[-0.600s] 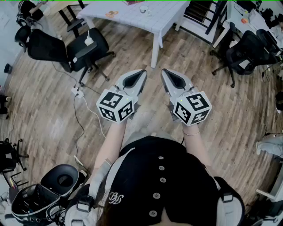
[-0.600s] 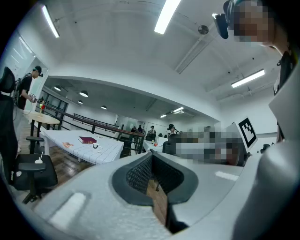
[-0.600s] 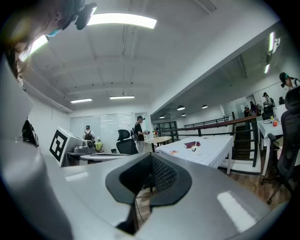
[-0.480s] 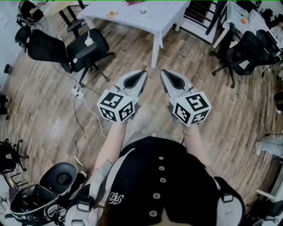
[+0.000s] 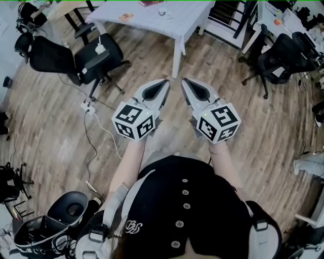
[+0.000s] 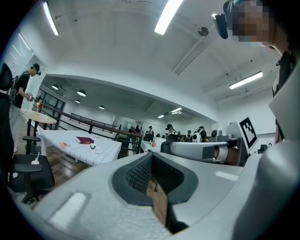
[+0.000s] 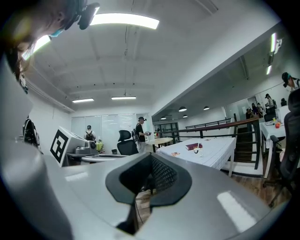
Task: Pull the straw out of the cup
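Hovering closed and empty, left tool (image 5: 165,81) and right tool (image 5: 183,80); cup (image 5: 163,10) away on white table (image 5: 178,21).

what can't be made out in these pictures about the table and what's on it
- Cup, head view: too small and close to the top edge; whether a straw stands in it cannot be told.
- White table, head view: far end cut off by the top edge.
- Orange thing on the table, every view: too small to identify.

Bright, even indoor lighting; strong fisheye distortion.
Long white ceiling tube lights (image 7: 124,20) glare overhead; frame edges curve and darken; the nearest surfaces are blurred.
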{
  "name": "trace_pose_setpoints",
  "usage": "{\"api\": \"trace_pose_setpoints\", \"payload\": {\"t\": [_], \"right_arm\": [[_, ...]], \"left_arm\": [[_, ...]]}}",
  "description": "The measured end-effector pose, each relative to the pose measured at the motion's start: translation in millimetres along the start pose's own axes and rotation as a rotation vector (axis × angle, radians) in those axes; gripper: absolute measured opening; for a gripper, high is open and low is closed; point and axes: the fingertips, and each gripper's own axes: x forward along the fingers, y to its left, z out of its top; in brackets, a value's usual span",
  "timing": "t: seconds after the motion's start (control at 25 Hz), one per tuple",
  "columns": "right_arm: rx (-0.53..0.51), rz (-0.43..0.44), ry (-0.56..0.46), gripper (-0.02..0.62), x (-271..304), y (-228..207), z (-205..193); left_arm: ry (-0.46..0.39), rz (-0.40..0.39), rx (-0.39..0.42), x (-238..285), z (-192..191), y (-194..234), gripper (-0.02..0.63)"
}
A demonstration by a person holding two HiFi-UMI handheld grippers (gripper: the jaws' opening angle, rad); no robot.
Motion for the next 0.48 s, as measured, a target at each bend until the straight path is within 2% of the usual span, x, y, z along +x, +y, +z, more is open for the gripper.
{"api": "trace_pose_setpoints", "payload": {"t": [0.32, 0.48], "right_arm": [[0.004, 0.002, 0.003, 0.000, 16, 2, -2], [-0.002, -0.020, -0.003, 0.000, 27, -1, 3]], "left_arm": [[-0.045, -0.017, 0.013, -2, 12, 15, 0.000], [-0.041, -0.033, 0.013, -2, 16, 26, 0.000]]}}
